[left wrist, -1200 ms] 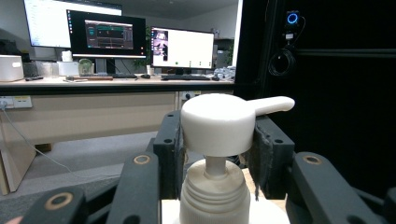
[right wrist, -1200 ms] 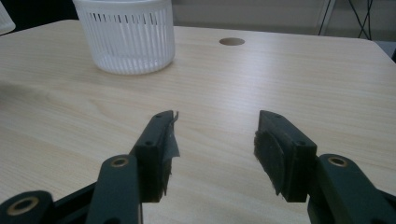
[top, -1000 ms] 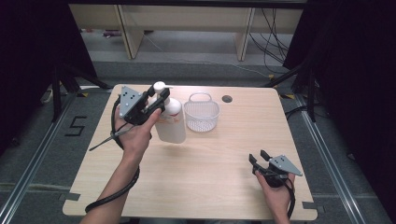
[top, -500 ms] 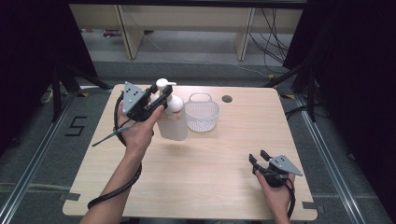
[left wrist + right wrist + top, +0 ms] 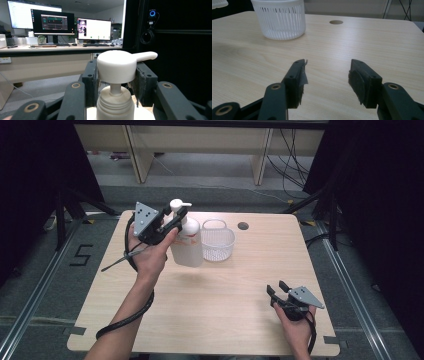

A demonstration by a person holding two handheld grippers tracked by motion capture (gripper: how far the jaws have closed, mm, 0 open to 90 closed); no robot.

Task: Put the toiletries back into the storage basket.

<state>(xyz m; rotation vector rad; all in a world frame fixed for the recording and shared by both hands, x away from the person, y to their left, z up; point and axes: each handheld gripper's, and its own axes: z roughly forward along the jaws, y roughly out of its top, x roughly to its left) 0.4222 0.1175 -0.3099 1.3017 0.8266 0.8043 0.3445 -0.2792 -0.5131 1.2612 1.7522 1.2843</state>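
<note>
The pump bottle [image 5: 186, 241] sits in the upper left of the high view, just beside the white mesh basket [image 5: 218, 242], and looks lifted a little off the wooden table [image 5: 215, 305], though that angle leaves it unclear whether its base touches. The left gripper [image 5: 172, 222] has its jaws clamped on the pump head [image 5: 117, 66], a pad against each side, with the spout pointing right in the left gripper view. At the lower right of the high view, the right gripper [image 5: 278, 290] rests low over the table with its jaws wide apart and nothing between them.

Gripping by the pump head alone is risky: the heavy body hangs below a smooth cap, so the bottle could swing, slip out, or knock the basket over. Squeezing downward might also dispense soap.

The table is pale wood grain with a round cable hole [image 5: 243, 226]. Beyond it are dark curtains, a grey floor, and desks carrying lit monitors [image 5: 53, 22].
</note>
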